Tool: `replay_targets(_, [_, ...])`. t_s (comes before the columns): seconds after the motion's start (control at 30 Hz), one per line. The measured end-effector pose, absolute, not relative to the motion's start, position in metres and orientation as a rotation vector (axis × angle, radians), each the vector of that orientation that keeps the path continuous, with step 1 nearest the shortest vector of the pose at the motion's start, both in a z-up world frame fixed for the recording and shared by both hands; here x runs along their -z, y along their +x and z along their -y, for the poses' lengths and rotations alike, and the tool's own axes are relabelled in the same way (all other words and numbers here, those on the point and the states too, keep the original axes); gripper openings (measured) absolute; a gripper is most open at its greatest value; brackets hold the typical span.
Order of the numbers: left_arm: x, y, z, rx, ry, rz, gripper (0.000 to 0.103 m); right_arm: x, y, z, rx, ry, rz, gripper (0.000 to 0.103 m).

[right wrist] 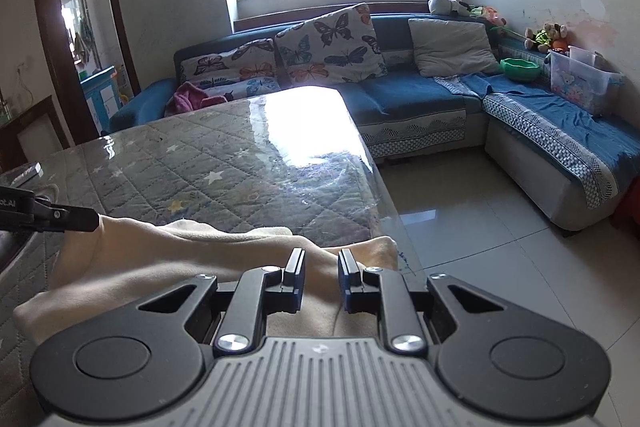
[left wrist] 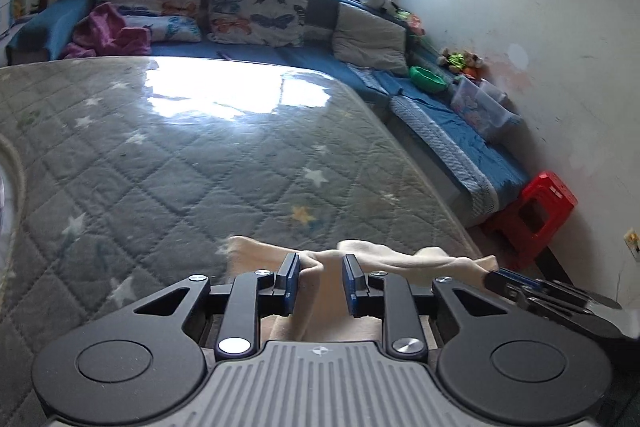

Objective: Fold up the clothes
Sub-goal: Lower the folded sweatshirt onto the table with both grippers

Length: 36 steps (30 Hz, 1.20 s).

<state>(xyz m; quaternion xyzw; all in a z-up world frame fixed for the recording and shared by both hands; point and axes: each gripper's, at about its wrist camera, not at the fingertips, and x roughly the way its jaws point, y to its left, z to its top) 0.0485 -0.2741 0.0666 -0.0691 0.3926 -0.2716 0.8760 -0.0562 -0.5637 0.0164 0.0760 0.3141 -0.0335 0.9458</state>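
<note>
A cream fleece garment [left wrist: 400,257] lies bunched at the near edge of a table with a grey quilted star-pattern cover [left wrist: 200,167]. My left gripper [left wrist: 320,279] has its jaws narrowed on a thick fold of this cloth. In the right wrist view the same garment [right wrist: 160,259] spreads under and ahead of my right gripper [right wrist: 322,275], whose jaws are drawn in on cloth near the table's right corner. The cloth rises toward the left gripper's tip [right wrist: 94,221] at the left. The right gripper's tip [left wrist: 496,281] meets the cloth's right end.
The table [right wrist: 220,163] has a glossy film with window glare. Beyond it runs a blue L-shaped sofa [right wrist: 420,95] with butterfly cushions, a purple cloth, a green bowl and a clear plastic box [right wrist: 580,83]. A red stool [left wrist: 536,215] stands right; tiled floor [right wrist: 480,227] lies beside.
</note>
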Motion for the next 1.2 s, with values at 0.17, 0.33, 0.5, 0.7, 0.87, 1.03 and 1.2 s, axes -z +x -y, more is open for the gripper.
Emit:
replay_targets(0.17, [-0.057,0.058,0.295,0.612,-0.106,-0.847,0.024,-0.010,-0.043,0.561,0.065,0.139,-0.660,0.017])
replay_targets(0.33, [-0.043,0.070,0.308,0.612,-0.078,-0.872,0.024,-0.004,-0.038,0.560,0.067,0.131,-0.669,0.021])
replay_targets(0.5, [-0.036,0.074,0.310,0.608,-0.066,-0.869,0.024,-0.004,-0.036,0.562,0.068,0.118,-0.672,0.025])
replay_targets(0.7, [-0.041,0.066,0.308,0.612,-0.068,-0.853,0.024,-0.016,-0.043,0.554,0.057,0.078,-0.649,0.030])
replay_targets(0.87, [-0.050,0.055,0.304,0.624,-0.063,-0.825,0.024,-0.027,-0.059,0.547,0.004,0.080,-0.637,0.030])
replay_targets(1.03, [-0.057,0.036,0.297,0.666,-0.051,-0.803,0.024,-0.029,-0.077,0.540,-0.041,0.080,-0.649,0.030])
replay_targets(1.2, [-0.056,0.013,0.289,0.705,-0.031,-0.802,0.024,-0.027,-0.093,0.536,-0.053,0.066,-0.663,0.030])
